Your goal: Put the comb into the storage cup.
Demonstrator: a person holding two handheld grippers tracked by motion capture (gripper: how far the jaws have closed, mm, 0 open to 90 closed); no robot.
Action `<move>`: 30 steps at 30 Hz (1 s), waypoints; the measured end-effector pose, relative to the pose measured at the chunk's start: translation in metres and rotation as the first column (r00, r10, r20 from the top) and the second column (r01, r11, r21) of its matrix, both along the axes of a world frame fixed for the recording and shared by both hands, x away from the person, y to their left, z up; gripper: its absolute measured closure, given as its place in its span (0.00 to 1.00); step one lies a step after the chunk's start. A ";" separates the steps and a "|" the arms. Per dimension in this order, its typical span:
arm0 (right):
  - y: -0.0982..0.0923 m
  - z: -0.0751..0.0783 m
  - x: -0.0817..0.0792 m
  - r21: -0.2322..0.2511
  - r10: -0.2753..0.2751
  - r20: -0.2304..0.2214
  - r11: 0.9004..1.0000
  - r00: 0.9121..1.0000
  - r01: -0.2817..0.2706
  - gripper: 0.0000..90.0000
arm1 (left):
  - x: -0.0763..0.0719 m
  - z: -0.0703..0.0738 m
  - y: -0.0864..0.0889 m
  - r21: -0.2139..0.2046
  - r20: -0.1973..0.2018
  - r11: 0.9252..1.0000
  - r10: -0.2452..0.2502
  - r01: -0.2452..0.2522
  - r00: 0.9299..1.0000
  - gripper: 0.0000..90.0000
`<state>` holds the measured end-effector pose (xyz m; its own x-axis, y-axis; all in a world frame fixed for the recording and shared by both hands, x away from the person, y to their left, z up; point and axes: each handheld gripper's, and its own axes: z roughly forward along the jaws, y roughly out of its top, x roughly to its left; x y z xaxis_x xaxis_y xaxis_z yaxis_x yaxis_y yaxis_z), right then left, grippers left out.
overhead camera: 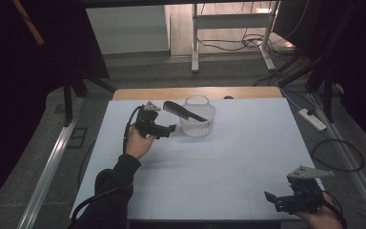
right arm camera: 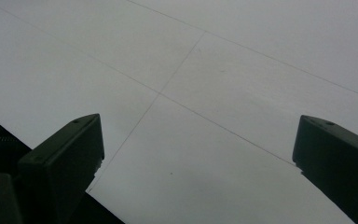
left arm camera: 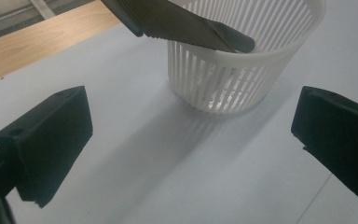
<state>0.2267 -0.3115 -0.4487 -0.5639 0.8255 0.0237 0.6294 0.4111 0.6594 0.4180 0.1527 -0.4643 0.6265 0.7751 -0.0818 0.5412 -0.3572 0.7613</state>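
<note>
High view overlooks table [overhead camera: 219,157]; left gripper view closes on basket [left arm camera: 242,70]

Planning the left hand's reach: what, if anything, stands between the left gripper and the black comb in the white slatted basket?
Nothing visible does. The left gripper is open beside the white slatted plastic basket, with bare white table between; the black comb rests across the rim.
</note>
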 end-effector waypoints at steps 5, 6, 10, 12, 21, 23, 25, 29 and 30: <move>0.000 0.000 0.000 0.002 0.001 -0.002 1.000 1.000 -0.001 0.02 | -0.002 -0.002 0.004 -0.006 -0.019 1.000 0.000 0.000 1.000 0.00; 0.000 0.000 0.000 0.001 0.003 -0.002 1.000 1.000 -0.003 0.02 | -0.002 -0.003 0.004 -0.003 -0.023 1.000 -0.001 0.000 1.000 0.00; 0.001 0.000 0.000 -0.001 0.006 0.002 1.000 1.000 -0.006 0.01 | -0.005 -0.005 0.005 0.004 -0.031 1.000 -0.005 0.005 1.000 0.00; 0.000 0.000 0.000 0.001 0.006 0.002 1.000 1.000 -0.006 0.01 | -0.006 -0.006 0.005 0.011 -0.036 1.000 -0.010 0.011 0.999 0.00; 0.000 0.000 0.000 0.004 0.008 0.000 1.000 1.000 -0.008 0.01 | -0.013 -0.006 0.007 0.024 -0.026 1.000 -0.018 0.018 0.999 0.00; 0.000 0.000 0.000 0.003 0.009 0.000 1.000 1.000 -0.009 0.01 | -0.014 -0.005 0.009 0.023 -0.023 1.000 -0.018 0.018 1.000 0.00; 0.000 0.000 0.000 0.004 0.008 0.000 1.000 1.000 -0.008 0.01 | -0.016 -0.004 0.012 0.018 -0.022 1.000 -0.012 0.012 1.000 0.00; 0.000 0.000 0.000 0.004 0.008 -0.001 1.000 1.000 -0.008 0.01 | -0.018 -0.004 0.017 -0.002 -0.023 1.000 -0.007 0.007 1.000 0.00; 0.000 0.000 0.000 0.004 0.008 0.000 1.000 1.000 -0.008 0.01 | -0.019 -0.004 0.018 -0.007 -0.024 1.000 -0.005 0.005 1.000 0.00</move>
